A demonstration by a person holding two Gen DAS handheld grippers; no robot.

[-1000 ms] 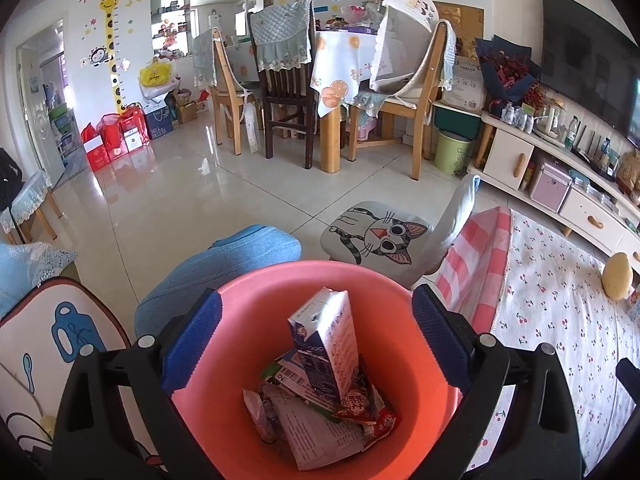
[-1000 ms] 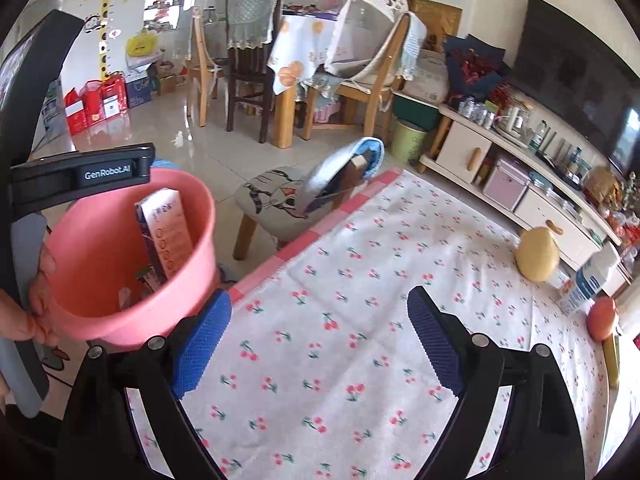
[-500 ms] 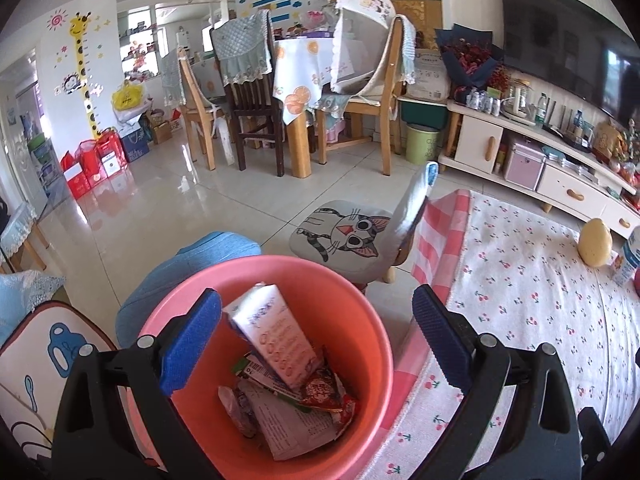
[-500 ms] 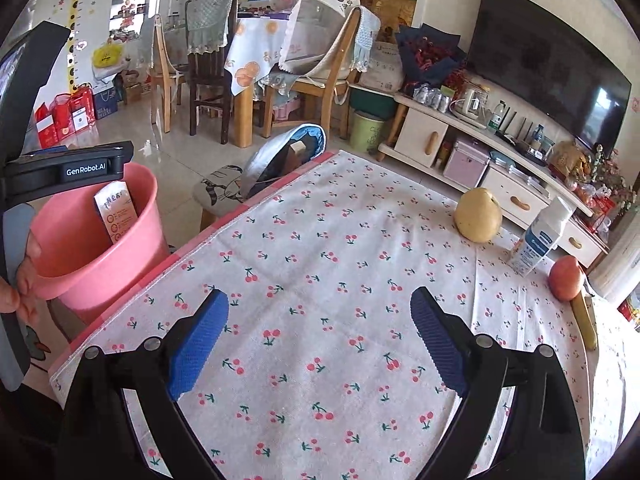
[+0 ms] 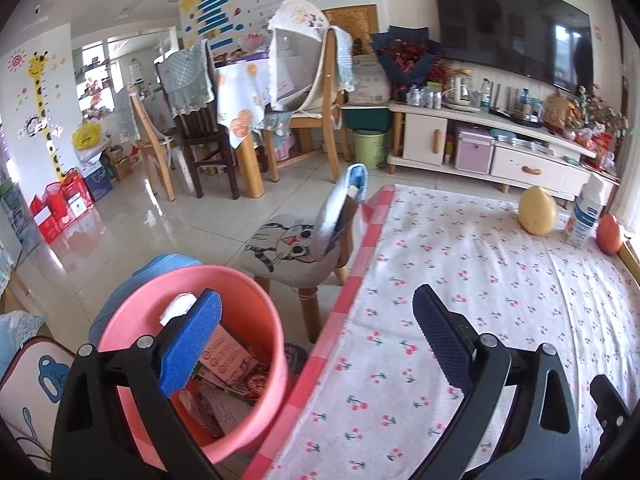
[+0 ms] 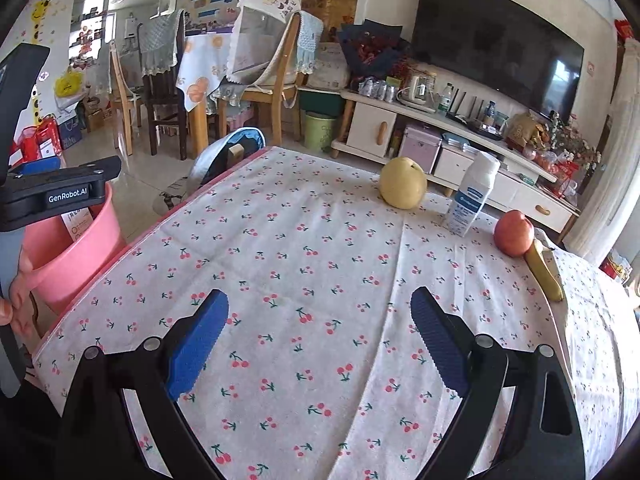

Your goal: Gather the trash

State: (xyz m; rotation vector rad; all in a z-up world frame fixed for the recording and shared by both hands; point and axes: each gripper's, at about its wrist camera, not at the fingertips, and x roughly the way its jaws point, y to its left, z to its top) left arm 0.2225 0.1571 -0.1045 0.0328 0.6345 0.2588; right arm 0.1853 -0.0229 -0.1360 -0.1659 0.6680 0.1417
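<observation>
A pink bucket (image 5: 256, 320) stands on the floor beside the table's left edge, holding cartons and wrappers (image 5: 228, 364). My left gripper (image 5: 316, 340) hangs open over the table edge, its left finger over the bucket, nothing between the pads. My right gripper (image 6: 320, 332) is open above the cherry-print tablecloth (image 6: 304, 240), holding nothing. The right wrist view also shows the bucket (image 6: 76, 256) at far left, partly behind the left gripper's body and a person's fingers (image 6: 16, 300). At the table's far right stand a white bottle (image 6: 472, 196), a yellow pear (image 6: 402, 180), an apple (image 6: 514, 234) and a banana (image 6: 544, 276).
A small cat-print chair (image 5: 296, 248) stands by the table's far-left corner. Dining chairs and a covered table (image 5: 240, 92) fill the back of the room. A white TV cabinet (image 5: 500, 148) runs along the right wall, with a green bin (image 5: 368, 148) beside it.
Both grippers have swung right, away from the bucket and over the table. The bucket has slid to the left of both views, and the fruit and bottle now show closer.
</observation>
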